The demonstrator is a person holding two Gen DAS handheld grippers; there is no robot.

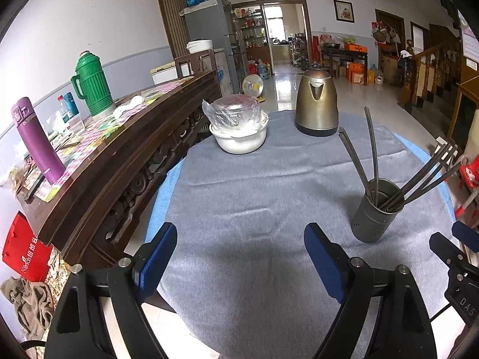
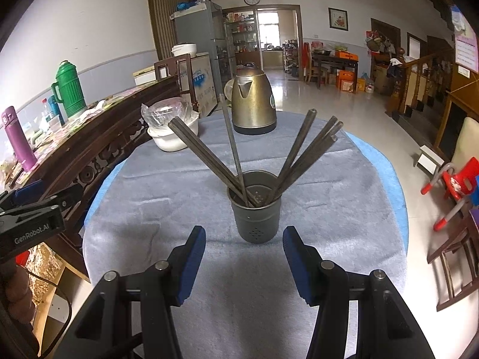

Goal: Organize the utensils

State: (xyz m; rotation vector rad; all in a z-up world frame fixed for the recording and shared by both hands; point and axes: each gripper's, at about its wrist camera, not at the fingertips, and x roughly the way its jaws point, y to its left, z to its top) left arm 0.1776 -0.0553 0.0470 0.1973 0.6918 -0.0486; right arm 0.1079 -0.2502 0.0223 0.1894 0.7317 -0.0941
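A dark metal utensil cup stands upright on the grey tablecloth, with several dark chopsticks fanned out of it to both sides. In the right wrist view my right gripper hangs just in front of the cup, open, nothing between its blue pads. The left wrist view shows the same cup at the right, and my left gripper open wide over bare cloth to the cup's left. The right gripper's black body shows at that view's right edge.
A brass-coloured kettle and a white bowl with a plastic-wrapped dish stand at the table's far side. A dark wooden sideboard along the left carries a green thermos and a purple flask. A red child's chair is on the floor at right.
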